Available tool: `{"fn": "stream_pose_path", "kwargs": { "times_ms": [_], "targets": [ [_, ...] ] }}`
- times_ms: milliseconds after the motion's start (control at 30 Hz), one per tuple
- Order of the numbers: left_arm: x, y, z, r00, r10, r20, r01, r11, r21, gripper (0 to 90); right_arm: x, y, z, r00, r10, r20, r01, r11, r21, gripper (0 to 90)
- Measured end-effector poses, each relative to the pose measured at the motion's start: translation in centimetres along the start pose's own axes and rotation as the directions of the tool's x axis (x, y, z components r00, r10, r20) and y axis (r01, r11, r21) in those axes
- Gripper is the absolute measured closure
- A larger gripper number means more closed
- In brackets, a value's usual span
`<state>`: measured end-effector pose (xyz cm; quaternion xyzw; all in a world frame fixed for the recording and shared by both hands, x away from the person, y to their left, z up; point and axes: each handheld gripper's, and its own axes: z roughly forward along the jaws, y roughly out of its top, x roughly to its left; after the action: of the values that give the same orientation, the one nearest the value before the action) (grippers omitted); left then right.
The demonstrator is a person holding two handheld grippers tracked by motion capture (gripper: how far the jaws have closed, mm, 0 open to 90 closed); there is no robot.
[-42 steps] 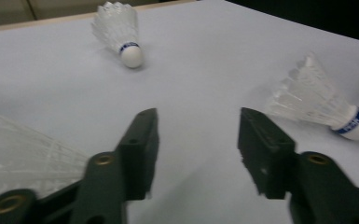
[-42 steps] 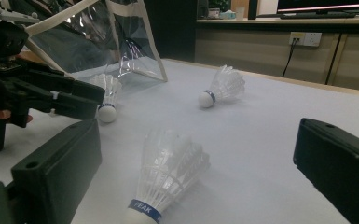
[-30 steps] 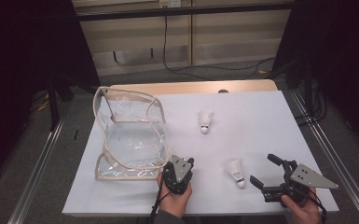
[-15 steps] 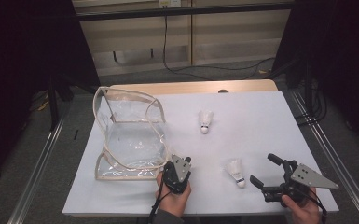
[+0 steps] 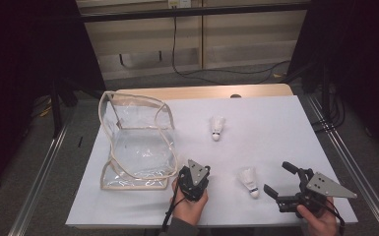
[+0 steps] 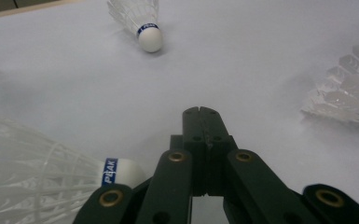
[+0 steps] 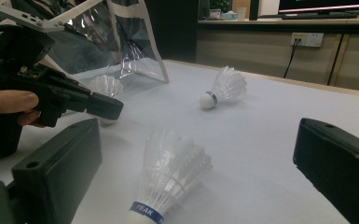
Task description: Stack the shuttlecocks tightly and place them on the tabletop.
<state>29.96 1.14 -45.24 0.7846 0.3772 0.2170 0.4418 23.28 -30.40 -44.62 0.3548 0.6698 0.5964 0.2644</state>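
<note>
Three white shuttlecocks lie on the white table. One shuttlecock [image 5: 217,127] [image 6: 140,21] [image 7: 224,88] is at mid-table. A second shuttlecock [image 5: 248,181] [image 7: 168,177] [image 6: 349,93] lies near the front, cork toward me, in front of my right gripper [image 5: 278,179] [image 7: 198,130], whose jaws stand wide open around it without touching. The third shuttlecock [image 6: 51,172] [image 7: 106,86] rests by the clear bag [image 5: 135,142], just left of my left gripper [image 5: 195,172] [image 6: 200,112] [image 7: 114,106]. That gripper is shut on nothing, low over the table.
The clear plastic bag [image 7: 135,42] stands open-topped at the table's left. The table's wooden far edge [image 5: 202,92] and metal side rails [image 5: 39,172] border the white sheet. Cables trail on the floor behind.
My left gripper has edged slightly to the right, still shut. The right gripper and the shuttlecocks have stayed put.
</note>
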Motion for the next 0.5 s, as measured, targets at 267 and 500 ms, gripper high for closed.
{"fn": "stream_pose_path", "kwargs": {
  "times_ms": [267,500],
  "targets": [
    [1.0,0.5,0.1,0.9995,-0.030,-0.003,0.030,0.9995,0.006,90.0,0.0,0.0,-0.1,0.9999,0.010,-0.003,-0.010,0.9999,-0.006,0.4],
    [1.4,1.0,-0.4,0.9985,-0.042,-0.034,0.042,0.9990,0.017,90.0,-0.1,0.0,0.0,1.0000,0.008,-0.002,-0.008,0.9999,-0.007,0.4]
  ]
}}
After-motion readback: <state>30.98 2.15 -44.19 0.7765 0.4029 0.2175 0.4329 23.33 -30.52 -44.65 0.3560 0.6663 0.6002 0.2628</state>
